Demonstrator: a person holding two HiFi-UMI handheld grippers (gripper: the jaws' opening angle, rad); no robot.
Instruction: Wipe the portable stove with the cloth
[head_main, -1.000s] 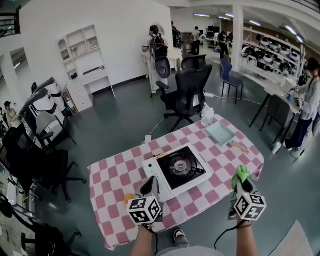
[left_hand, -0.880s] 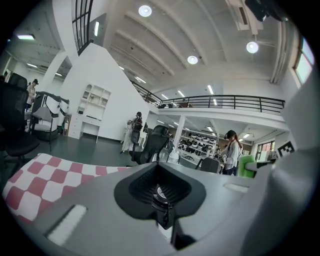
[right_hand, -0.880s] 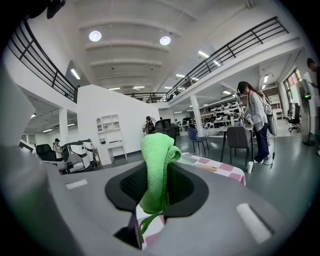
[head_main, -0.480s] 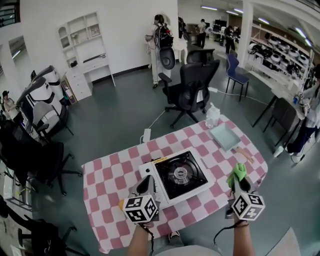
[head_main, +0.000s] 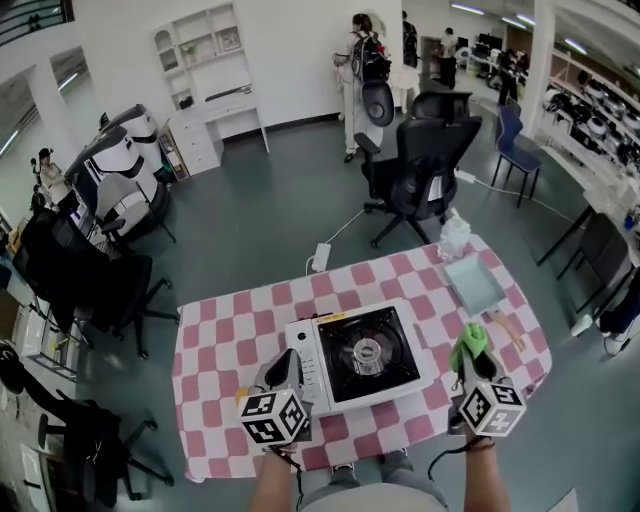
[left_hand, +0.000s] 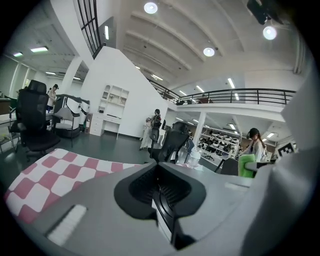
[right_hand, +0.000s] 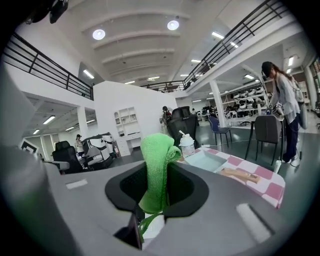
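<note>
Left gripper (head_main: 284, 366): jaws together, nothing between them. It hangs over the table's (head_main: 215, 335) near edge, just beside the stove's (head_main: 366, 352) near left corner. Whether it touches the casing cannot be told.

Stove: sits mid-table, toward the near edge, with the control panel on its left and the black burner well at centre. No cloth is on it, so wiping is judged not yet begun.

Right gripper (head_main: 470, 362): jaws clamped on the green cloth (head_main: 468, 340), which stands up out of them in a folded wad. You hold it just beside the stove's right edge, off the surface.

Far right corner: a pale tray (head_main: 473, 283), well apart from the work.

Step in hand, as judged: bring the cloth onto the stove top.
- Tip your right gripper down so the wad, not the jaw tips, meets the metal.
- Keep the clamp firm, since the burner ribs may drag the cloth out.
- Press your left gripper on the near left corner so the stove does not slide.
- Wipe the flat panels first in straight passes toward one edge, then work round the burner.
</note>
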